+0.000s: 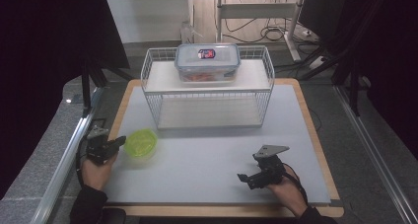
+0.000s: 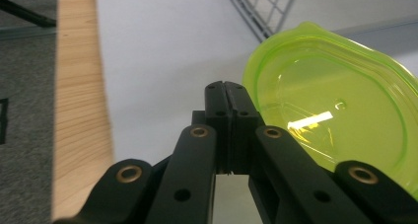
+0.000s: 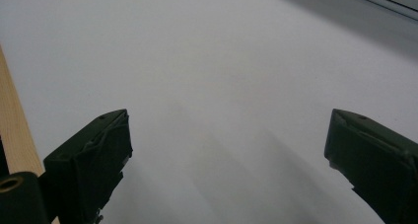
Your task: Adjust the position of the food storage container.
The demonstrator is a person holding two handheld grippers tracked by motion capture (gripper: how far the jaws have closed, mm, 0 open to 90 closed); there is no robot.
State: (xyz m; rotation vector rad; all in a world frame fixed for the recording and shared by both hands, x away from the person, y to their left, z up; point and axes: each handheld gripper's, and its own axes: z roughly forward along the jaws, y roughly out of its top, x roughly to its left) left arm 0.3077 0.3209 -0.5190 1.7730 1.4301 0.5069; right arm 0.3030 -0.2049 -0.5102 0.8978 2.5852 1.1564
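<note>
Green lidded bowl (image 1: 141, 143) just beside left tongs (image 1: 120, 141), clenched empty; right tongs (image 1: 242, 177) released over mat.

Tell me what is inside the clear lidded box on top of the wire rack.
The clear box on the wire rack holds something orange-red, seen through its wall. What it is cannot be told: the lid and its label cover the top.

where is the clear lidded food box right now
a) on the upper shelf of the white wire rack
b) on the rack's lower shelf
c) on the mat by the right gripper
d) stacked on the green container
a: the clear lidded box sits on the wire rack's upper shelf, far from the green container.
</note>
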